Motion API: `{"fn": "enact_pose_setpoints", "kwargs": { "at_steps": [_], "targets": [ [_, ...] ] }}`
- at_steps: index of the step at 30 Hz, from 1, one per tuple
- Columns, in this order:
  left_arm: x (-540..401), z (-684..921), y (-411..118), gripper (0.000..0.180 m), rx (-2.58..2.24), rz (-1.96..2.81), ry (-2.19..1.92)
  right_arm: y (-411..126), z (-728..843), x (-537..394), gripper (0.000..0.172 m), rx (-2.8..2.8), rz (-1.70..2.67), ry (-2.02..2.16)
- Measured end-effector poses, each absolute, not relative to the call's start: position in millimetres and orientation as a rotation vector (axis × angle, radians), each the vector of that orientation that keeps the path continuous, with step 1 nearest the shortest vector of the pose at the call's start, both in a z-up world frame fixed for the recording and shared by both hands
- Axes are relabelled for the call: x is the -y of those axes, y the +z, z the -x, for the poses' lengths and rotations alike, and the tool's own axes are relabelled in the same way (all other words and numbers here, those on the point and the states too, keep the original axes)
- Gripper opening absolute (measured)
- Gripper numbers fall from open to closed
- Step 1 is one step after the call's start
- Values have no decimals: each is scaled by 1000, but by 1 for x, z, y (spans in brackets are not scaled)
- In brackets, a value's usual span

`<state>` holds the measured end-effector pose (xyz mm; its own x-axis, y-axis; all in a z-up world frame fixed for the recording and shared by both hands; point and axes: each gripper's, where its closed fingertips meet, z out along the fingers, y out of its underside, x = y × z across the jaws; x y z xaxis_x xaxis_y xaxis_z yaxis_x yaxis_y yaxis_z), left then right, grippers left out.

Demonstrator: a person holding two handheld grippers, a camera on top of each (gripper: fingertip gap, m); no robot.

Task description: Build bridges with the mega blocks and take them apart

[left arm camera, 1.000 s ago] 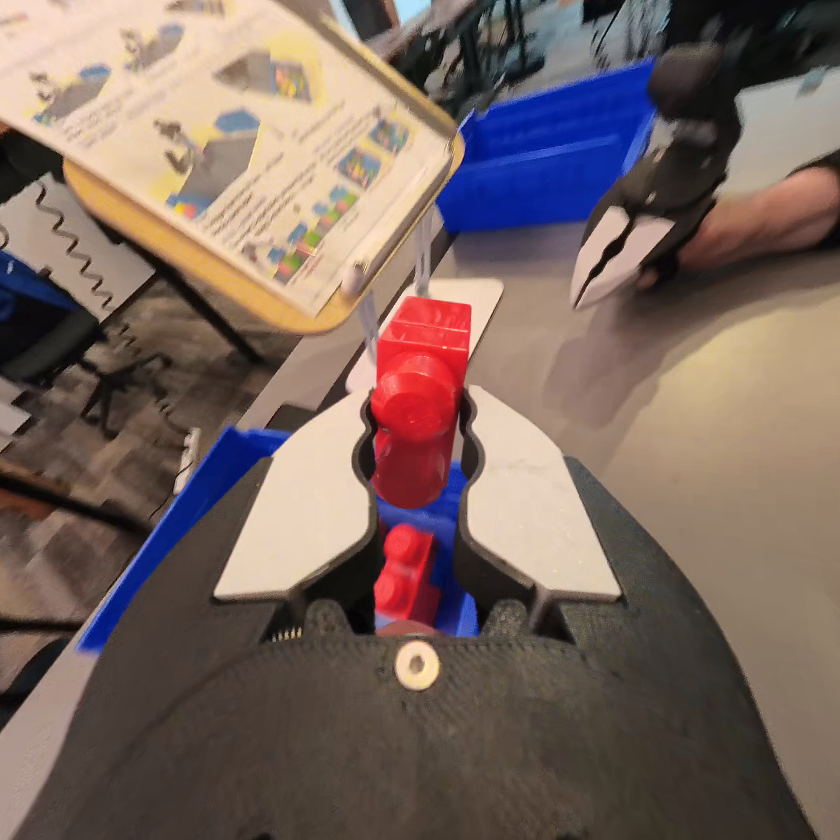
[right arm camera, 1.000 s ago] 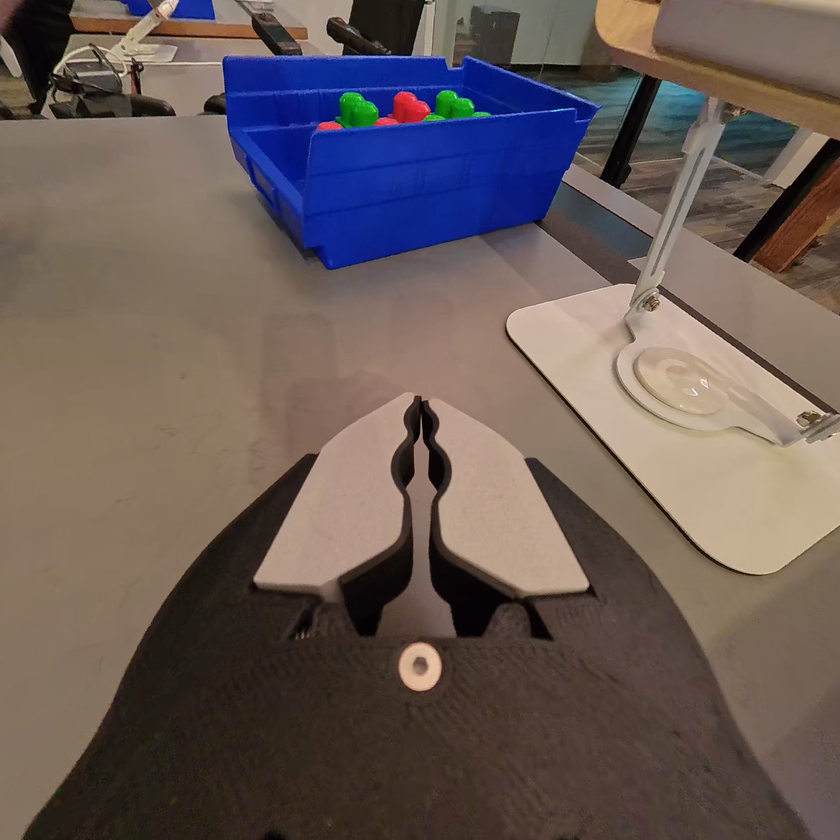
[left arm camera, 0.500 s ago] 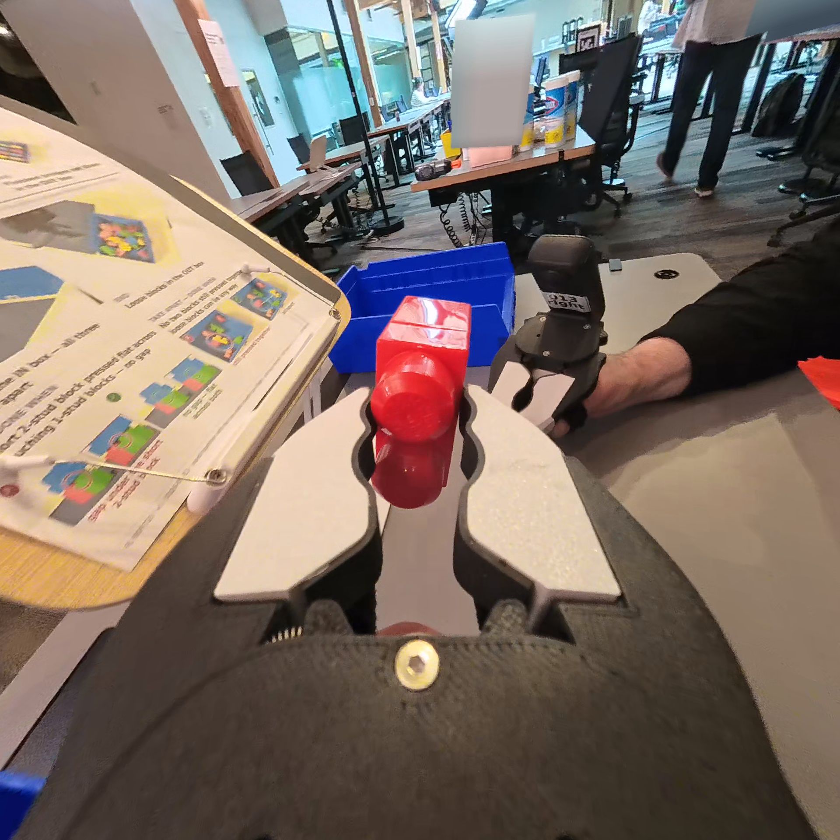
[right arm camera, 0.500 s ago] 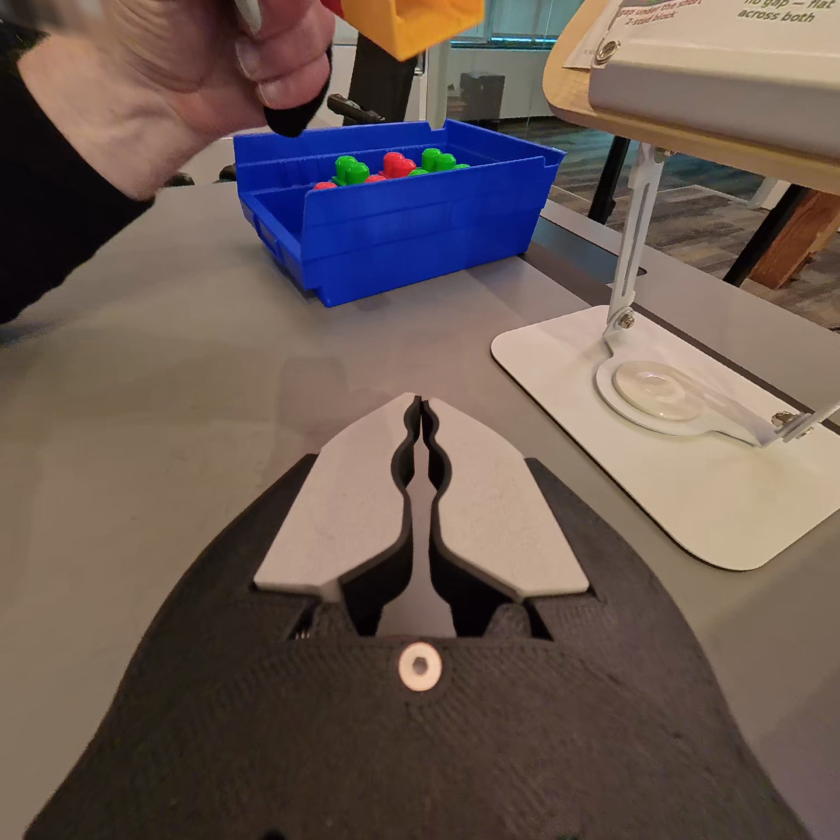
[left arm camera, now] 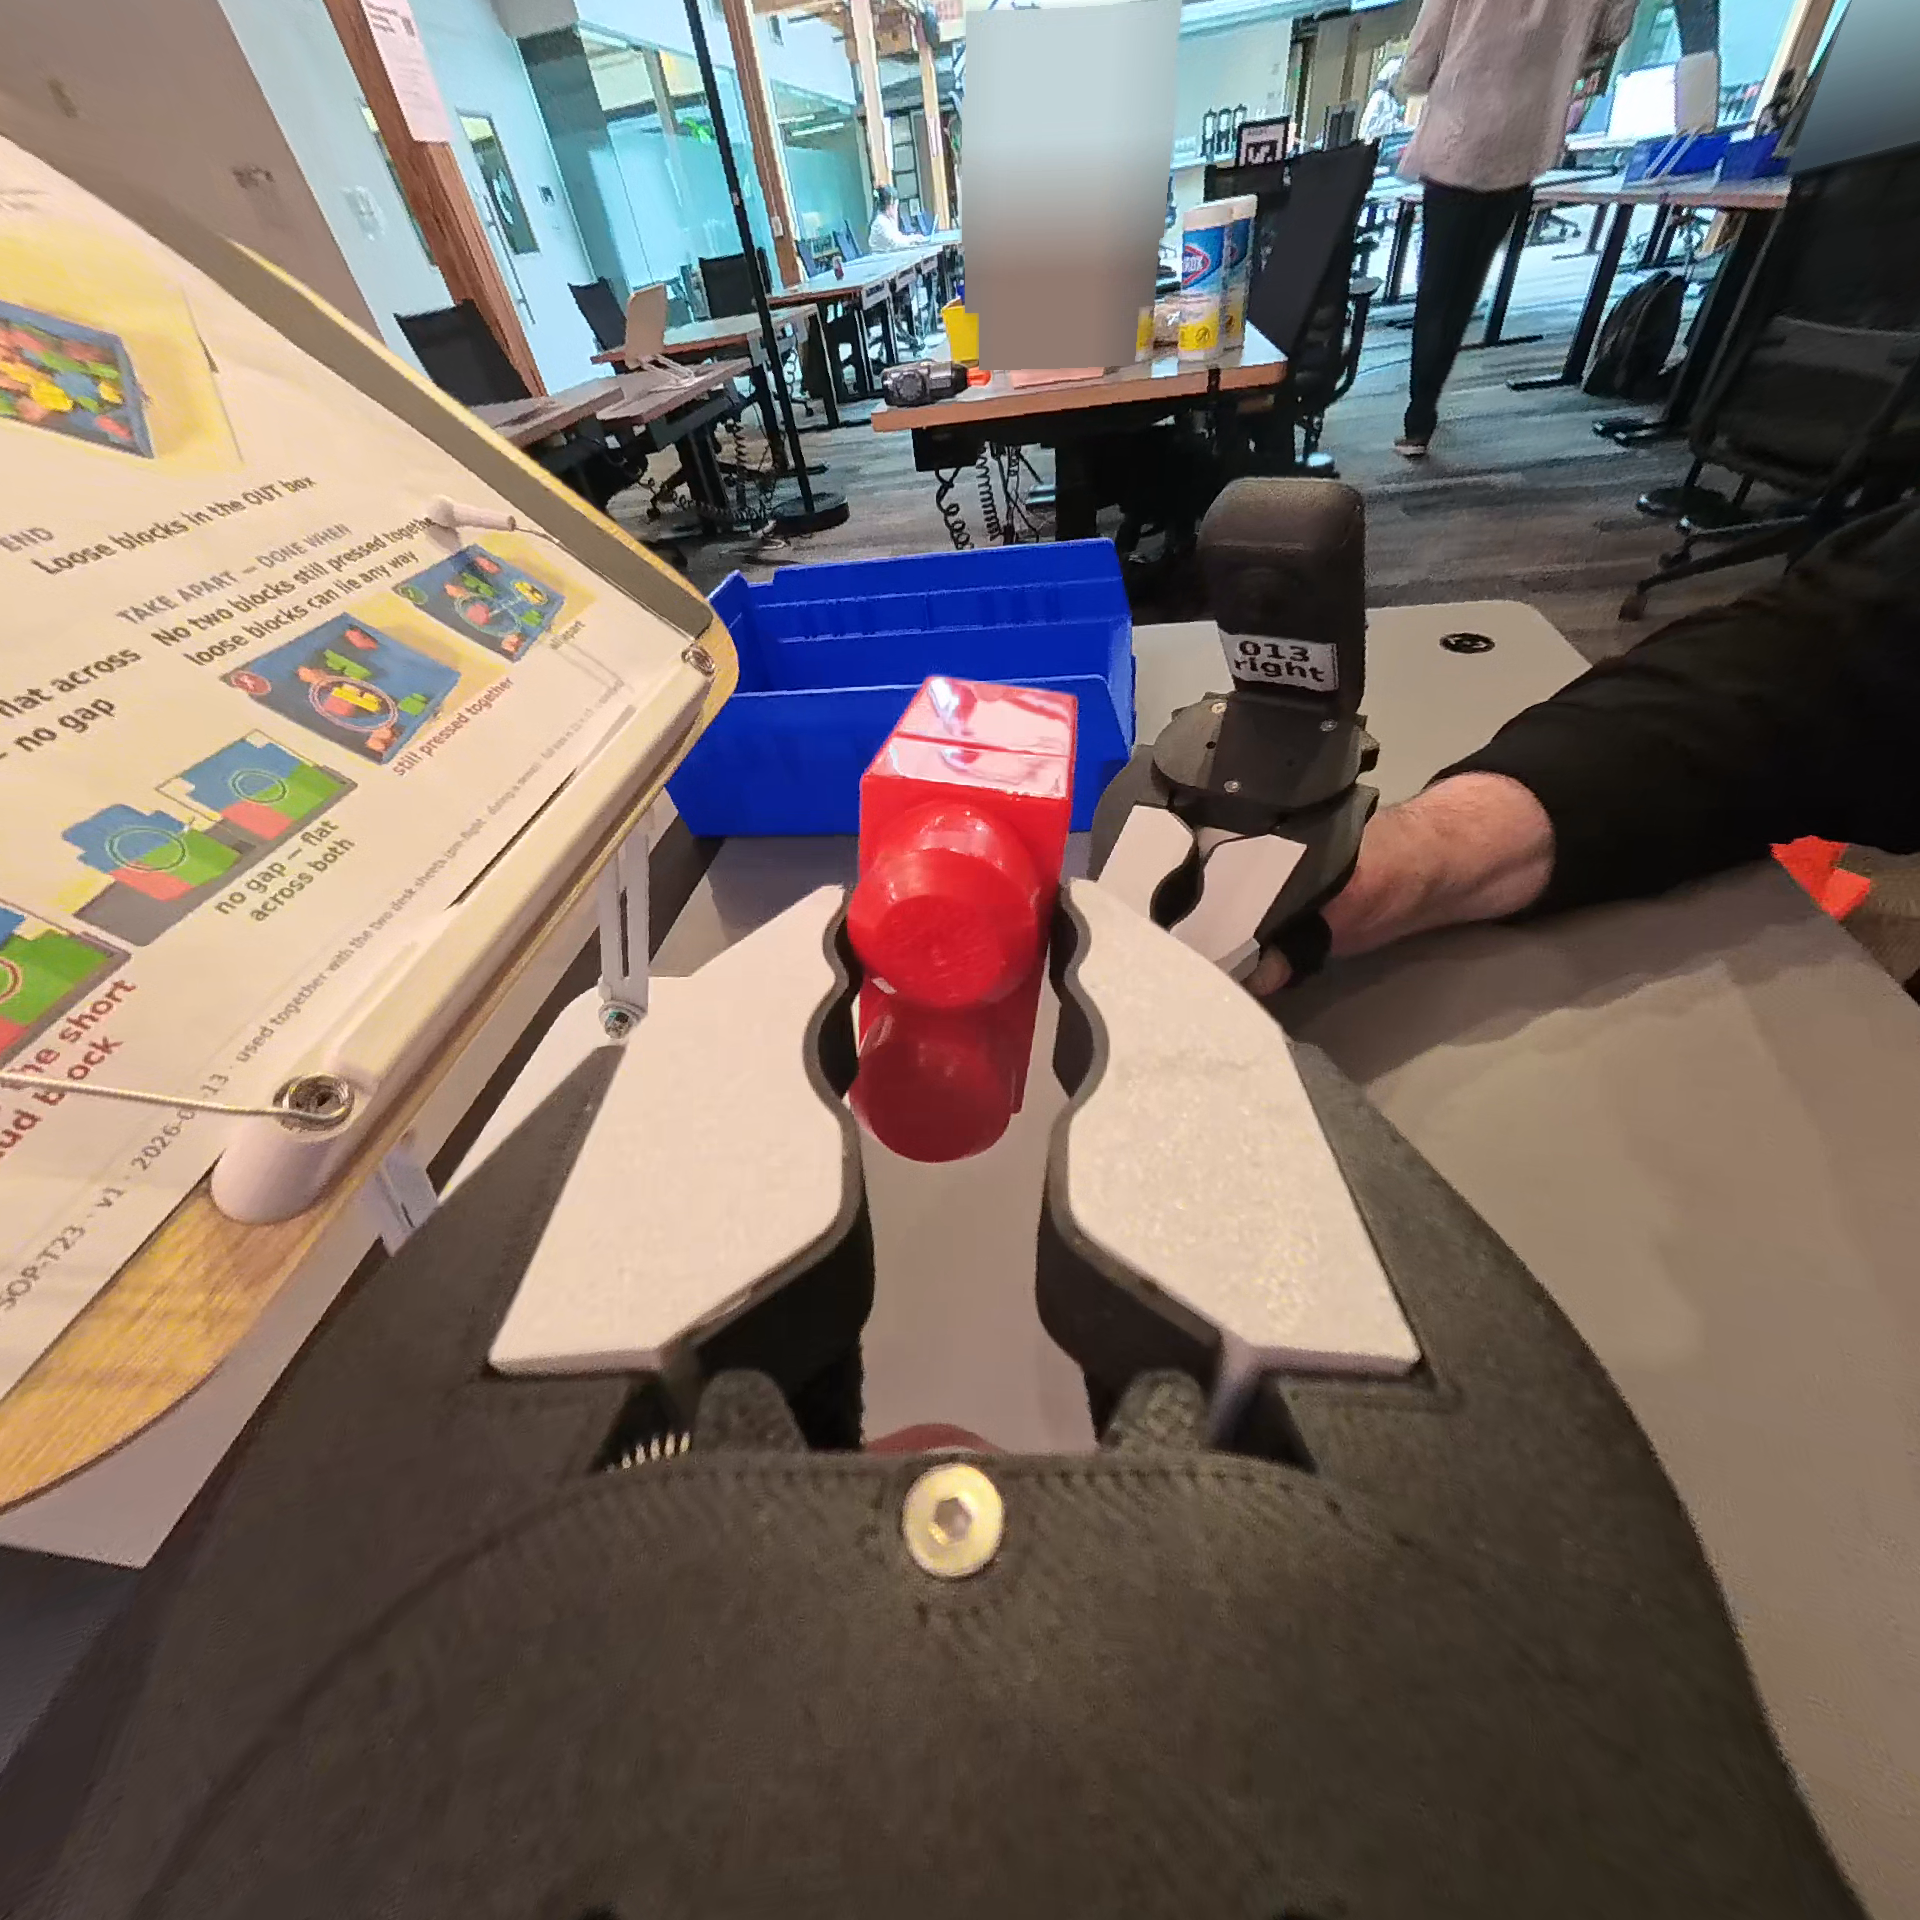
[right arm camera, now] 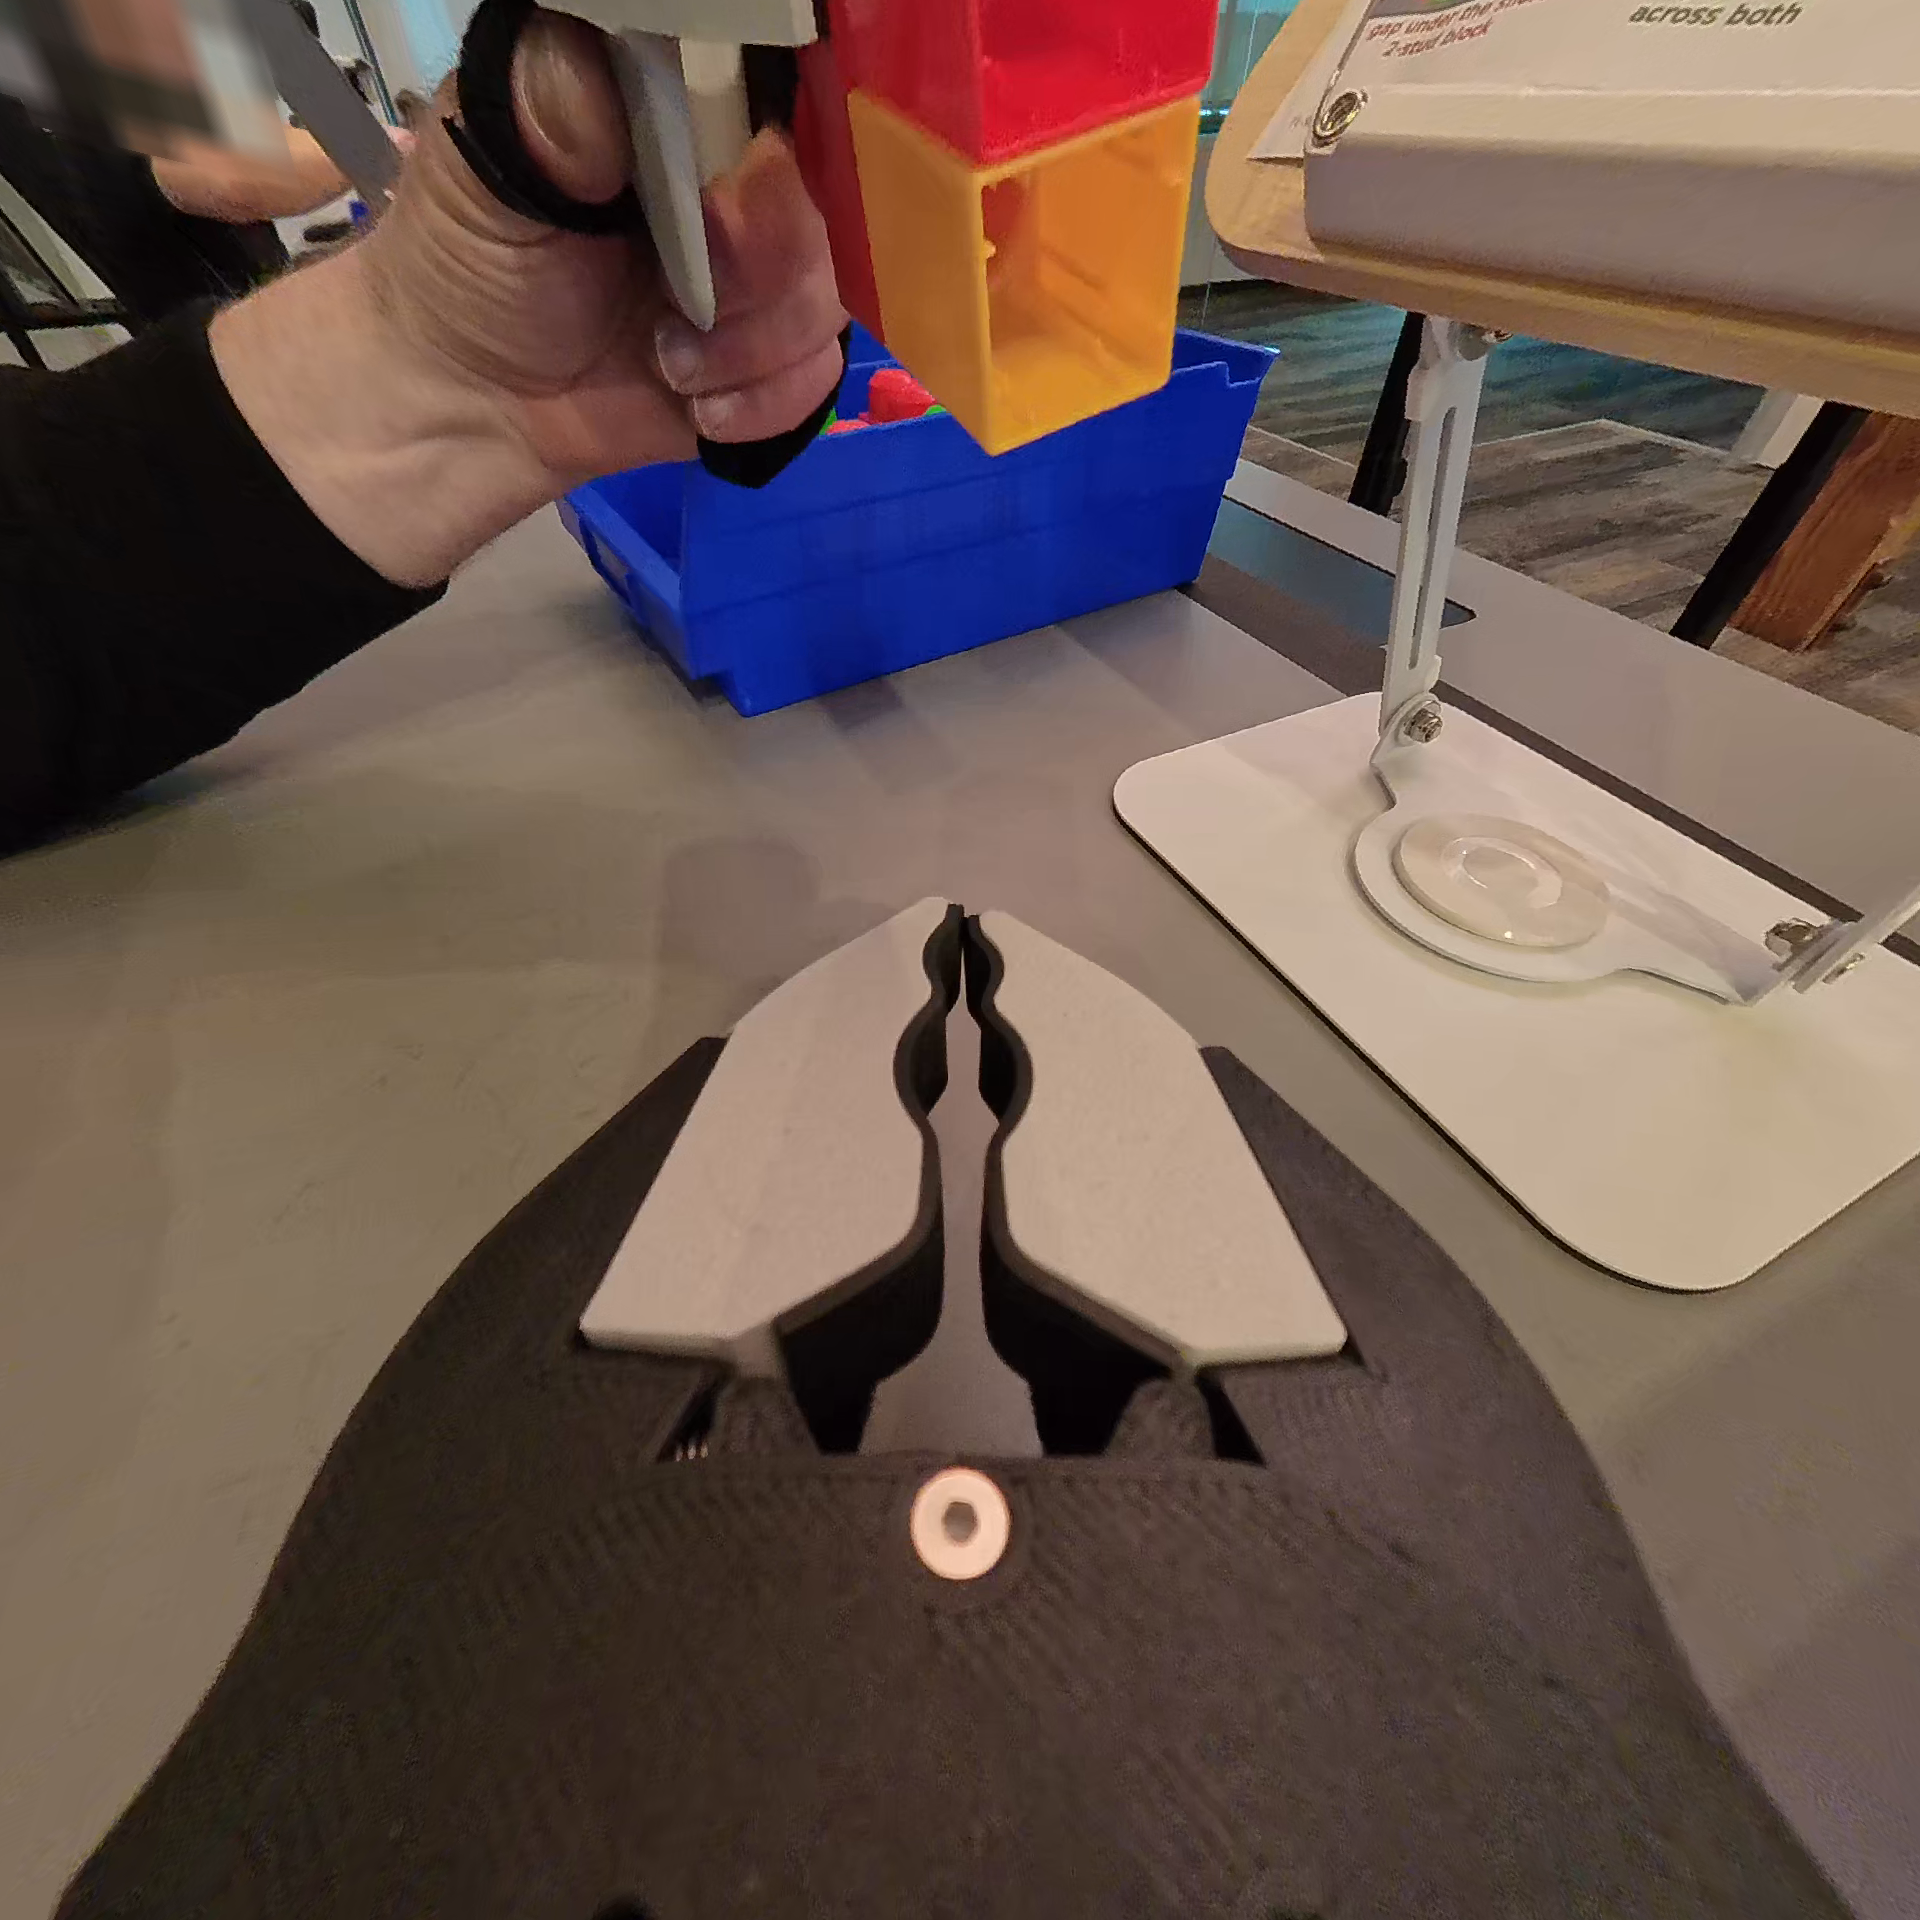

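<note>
My left gripper [left arm camera: 951,914] is shut on a red mega block [left arm camera: 966,790] and holds it in the air, studs pointing back at the camera. The right wrist view shows that red block [right arm camera: 1018,62] at the top with a yellow block [right arm camera: 1039,260] joined to it, hollow side open, next to a finger [right arm camera: 665,208] of the left gripper. My right gripper [right arm camera: 961,920] rests low over the grey table [right arm camera: 416,935], shut, with nothing between its pads. It also shows in the left wrist view [left arm camera: 1195,904], just right of the red block.
A blue bin [right arm camera: 914,561] with red and green blocks stands beyond the right gripper. A second blue bin [left arm camera: 883,665] lies behind the held block. An instruction board [left arm camera: 260,727] on a white stand [right arm camera: 1558,1039] is at the table edge. There is about 12 cm between the tips of the two grippers.
My left gripper has carried the joined blocks up from over a blue bin and across towards the right gripper, gripping them throughout. The right gripper has stayed shut and nearly still.
</note>
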<state>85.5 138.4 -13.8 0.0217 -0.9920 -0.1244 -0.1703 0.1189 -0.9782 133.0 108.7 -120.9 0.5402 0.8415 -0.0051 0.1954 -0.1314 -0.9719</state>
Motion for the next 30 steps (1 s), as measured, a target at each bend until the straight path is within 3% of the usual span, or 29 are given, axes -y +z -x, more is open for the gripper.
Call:
{"fn": "enact_pose_setpoints", "kwargs": {
  "at_steps": [6, 16, 25, 30],
  "targets": [
    [-137, -87, -11, 34, -1347, 1252, -1053, -117, -135, -109, 1, 869, 1623, 725],
    [-130, -93, -1, 33, -1278, 1281, -1275, -86, -144, -110, 19, 847, 1506, 628],
    [-121, -99, 6, 34, -1141, 1365, -1723, -19, -152, -94, 20, 1067, 1168, 157],
    [-112, -105, 7, 34, -1118, 1384, -1873, 8, -146, -81, 8, 1246, 997, -17]
  ]
}}
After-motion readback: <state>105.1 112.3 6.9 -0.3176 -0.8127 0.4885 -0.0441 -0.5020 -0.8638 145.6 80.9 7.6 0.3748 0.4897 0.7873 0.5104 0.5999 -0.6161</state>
